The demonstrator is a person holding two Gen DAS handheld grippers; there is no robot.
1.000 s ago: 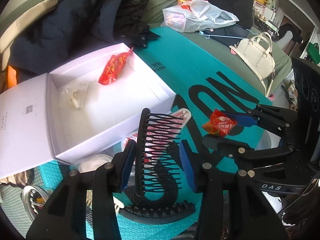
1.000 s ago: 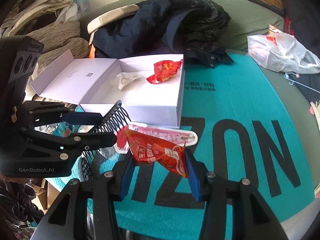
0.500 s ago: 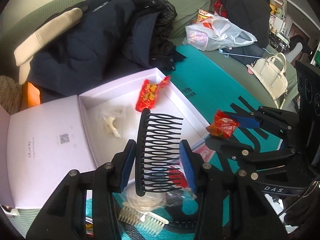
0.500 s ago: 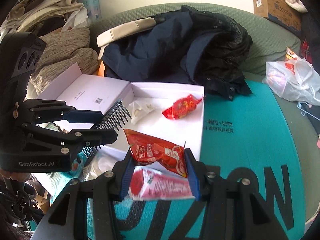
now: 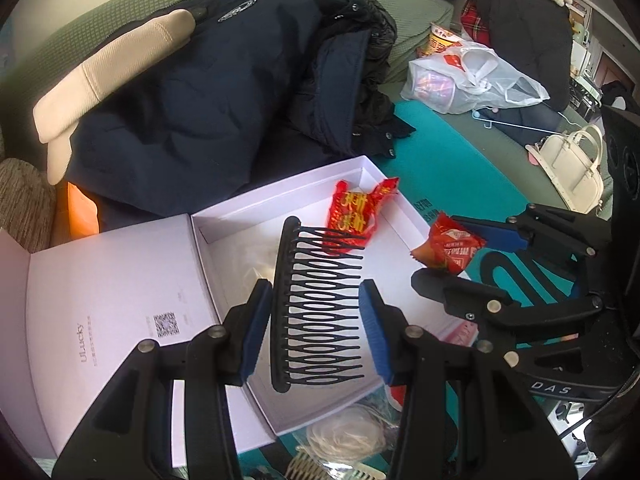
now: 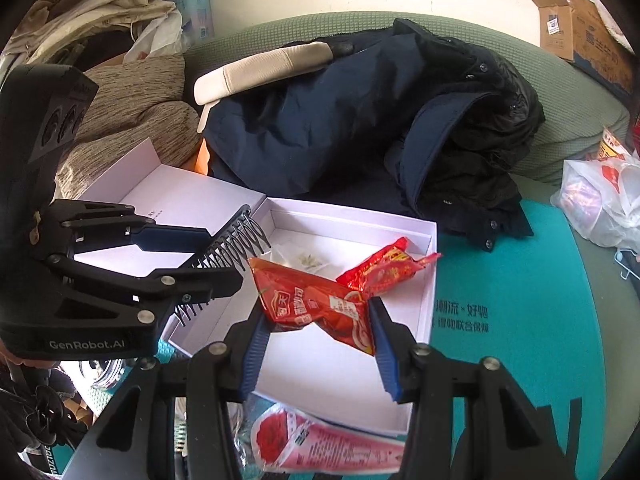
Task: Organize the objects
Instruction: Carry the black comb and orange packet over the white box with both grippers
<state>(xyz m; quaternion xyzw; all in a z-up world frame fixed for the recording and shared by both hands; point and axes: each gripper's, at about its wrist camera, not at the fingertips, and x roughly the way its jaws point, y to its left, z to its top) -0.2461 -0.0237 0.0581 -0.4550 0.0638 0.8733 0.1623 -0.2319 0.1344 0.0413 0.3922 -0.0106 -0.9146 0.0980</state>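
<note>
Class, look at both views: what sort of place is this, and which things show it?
Probably a lived-in home room: a dark coat heaped on a green sofa, a white handbag, and a plastic shopping bag lying about.

Open white cardboard box lies on the teal printed mat, its lid folded out flat to the left. Inside the box, at the far right corner, lies a red foil snack packet. Behind the box sits a heap of dark navy jackets. A pink printed sachet lies before the box.
</note>
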